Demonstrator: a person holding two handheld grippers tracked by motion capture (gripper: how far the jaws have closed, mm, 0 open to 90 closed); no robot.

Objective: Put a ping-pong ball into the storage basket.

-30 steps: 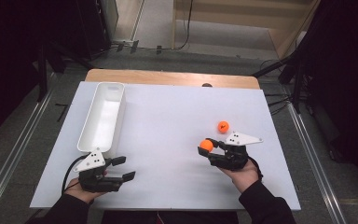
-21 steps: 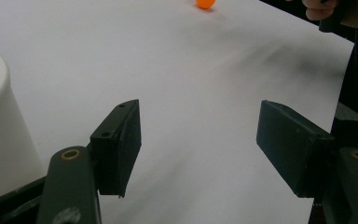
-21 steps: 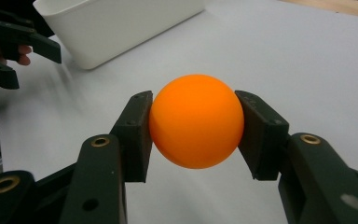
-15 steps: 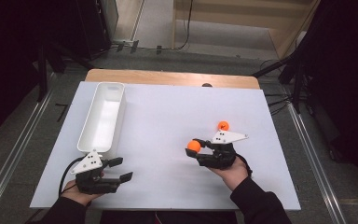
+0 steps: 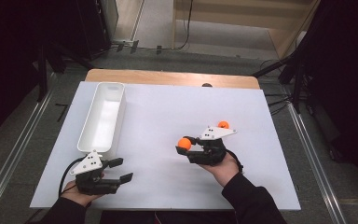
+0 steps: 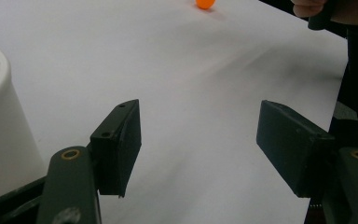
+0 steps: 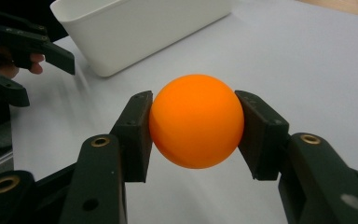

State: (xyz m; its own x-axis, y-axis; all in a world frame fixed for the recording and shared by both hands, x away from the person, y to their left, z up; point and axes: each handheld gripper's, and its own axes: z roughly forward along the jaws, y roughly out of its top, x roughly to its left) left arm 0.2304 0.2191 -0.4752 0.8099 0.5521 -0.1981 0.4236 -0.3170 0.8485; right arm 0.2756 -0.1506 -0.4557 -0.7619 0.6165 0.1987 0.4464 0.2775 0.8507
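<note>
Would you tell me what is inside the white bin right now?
The white bin looks empty on its visible floor in the high view. Its near wall hides the closest inner corner, so that part stays unseen.

White table (image 5: 168, 112) — tray (image 5: 102, 117), orange ball (image 5: 223, 124)

The tub (image 5: 101, 116) stands at the table's (image 5: 168, 107) left, a ball (image 5: 223, 124) lying well right.

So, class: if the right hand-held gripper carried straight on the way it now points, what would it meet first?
Probably the white bin. The right hand-held gripper, shut on an orange ball, points across bare table toward it, though depth is hard to judge.
</note>
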